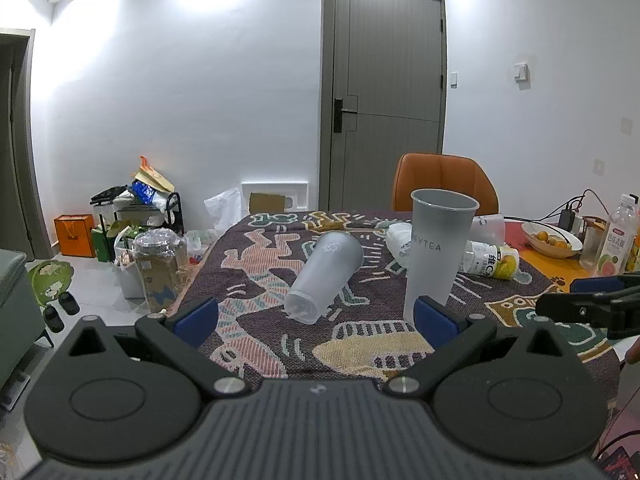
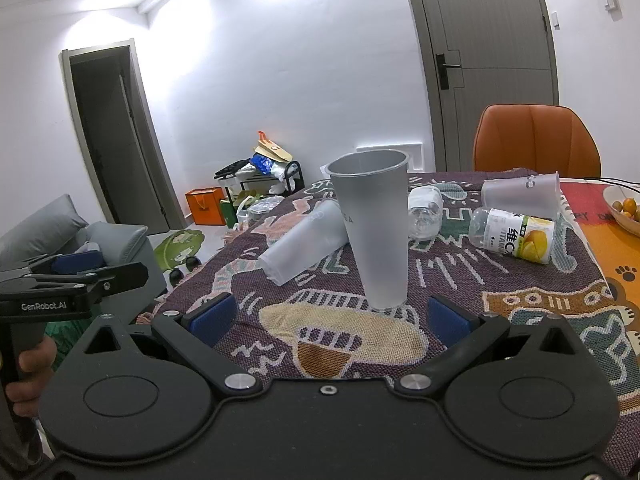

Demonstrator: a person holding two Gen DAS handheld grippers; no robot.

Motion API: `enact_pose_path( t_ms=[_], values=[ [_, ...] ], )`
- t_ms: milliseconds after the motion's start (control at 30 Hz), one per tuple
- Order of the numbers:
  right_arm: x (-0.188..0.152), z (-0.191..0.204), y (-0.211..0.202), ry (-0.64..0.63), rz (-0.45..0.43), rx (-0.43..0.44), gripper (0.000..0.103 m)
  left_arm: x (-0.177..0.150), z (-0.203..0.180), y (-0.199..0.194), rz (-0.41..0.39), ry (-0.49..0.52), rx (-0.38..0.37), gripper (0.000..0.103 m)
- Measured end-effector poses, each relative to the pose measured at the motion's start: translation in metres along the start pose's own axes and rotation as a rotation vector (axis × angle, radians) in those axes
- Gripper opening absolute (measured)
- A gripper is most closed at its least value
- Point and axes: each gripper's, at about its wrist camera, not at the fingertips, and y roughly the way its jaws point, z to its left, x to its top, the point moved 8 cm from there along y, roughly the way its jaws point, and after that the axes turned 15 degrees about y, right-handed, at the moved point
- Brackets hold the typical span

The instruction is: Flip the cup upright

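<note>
A frosted grey cup [image 1: 436, 248] marked "HEYTEA" stands upright on the patterned cloth; it also shows in the right wrist view [image 2: 376, 232]. A second frosted cup [image 1: 324, 280] lies on its side to its left, also in the right wrist view [image 2: 300, 248]. A third frosted cup [image 2: 520, 196] lies at the back right. My left gripper [image 1: 316, 320] is open and empty, just in front of the lying cup. My right gripper [image 2: 332, 320] is open and empty, just in front of the upright cup. Each gripper shows at the edge of the other's view.
A plastic bottle with a yellow label [image 2: 516, 236] and a clear bottle [image 2: 426, 212] lie behind the cups. A fruit bowl [image 1: 554, 238], an upright drink bottle [image 1: 616, 240] and cables sit at the right. An orange chair [image 1: 444, 184] stands beyond the table. Clutter covers the floor at the left.
</note>
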Motion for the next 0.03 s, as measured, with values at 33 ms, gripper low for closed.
enact_pose_path(
  t_ms=[33],
  values=[
    [0.0000,0.0001,-0.0001,0.000,0.000,0.001,0.103,0.0002,-0.0014,-0.0004,-0.001,0.007,-0.006,0.103]
  ],
)
